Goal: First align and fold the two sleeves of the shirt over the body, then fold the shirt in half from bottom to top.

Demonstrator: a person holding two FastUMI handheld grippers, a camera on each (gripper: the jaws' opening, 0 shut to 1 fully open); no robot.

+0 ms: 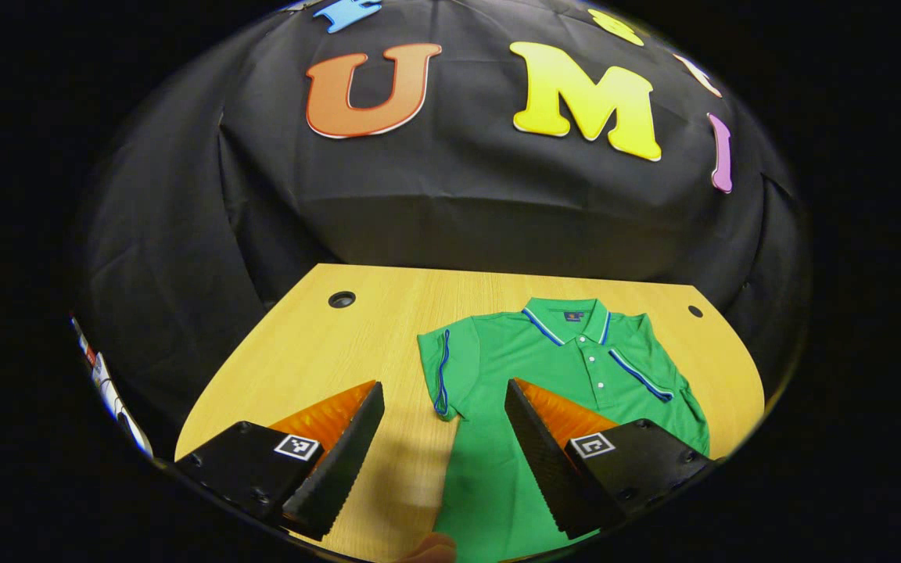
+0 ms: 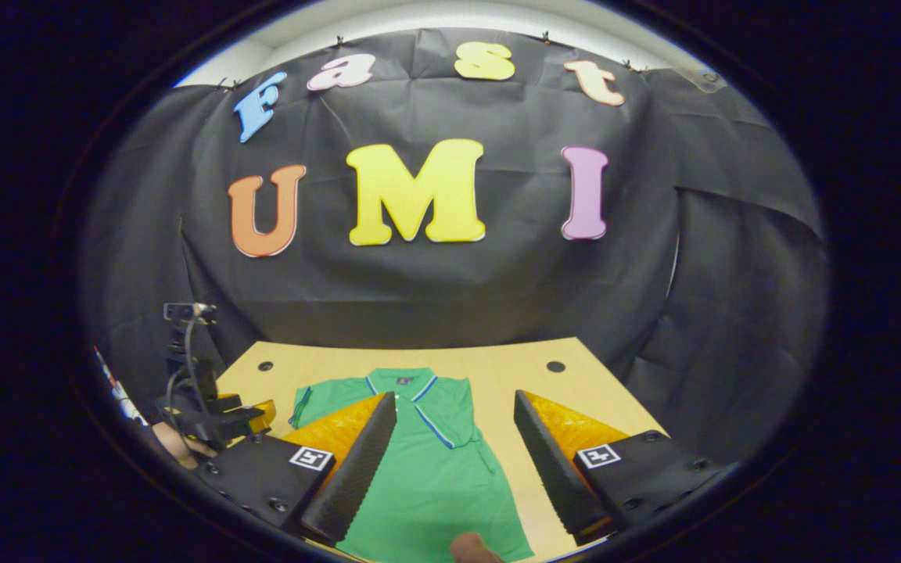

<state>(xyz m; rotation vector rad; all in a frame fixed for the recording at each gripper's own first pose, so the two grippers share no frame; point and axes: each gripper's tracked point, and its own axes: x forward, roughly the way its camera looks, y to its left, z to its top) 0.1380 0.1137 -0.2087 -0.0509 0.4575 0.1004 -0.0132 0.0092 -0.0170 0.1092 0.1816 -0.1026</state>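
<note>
**Both grippers hang open above a shirt with its sleeves already in**

The green shirt (image 1: 576,367) lies flat on the wooden table (image 1: 317,344), collar toward the cloth wall and hem toward the person, buttons up. In the left gripper view one sleeve (image 1: 444,374) appears turned in over the body, its blue-trimmed edge running up and down the cloth; in the right gripper view the far side of the shirt also reads as a straight, narrow edge, so the sleeve step looks done, though the fold on that side is hard to make out for certain.

The left gripper (image 1: 444,422) has its fingers spread wide and grips nothing; it hovers over the shirt's near edge and the bare wood beside it. The right gripper (image 2: 454,434) is likewise wide apart and empty, hanging over the lower body of the shirt. The other gripper and a hand (image 2: 177,442) holding it appear off to the side in the right gripper view.

Both stand near the hem end, probably because the remaining fold runs from bottom to top: each would need to come down on a hem corner and carry it toward the collar.
</note>
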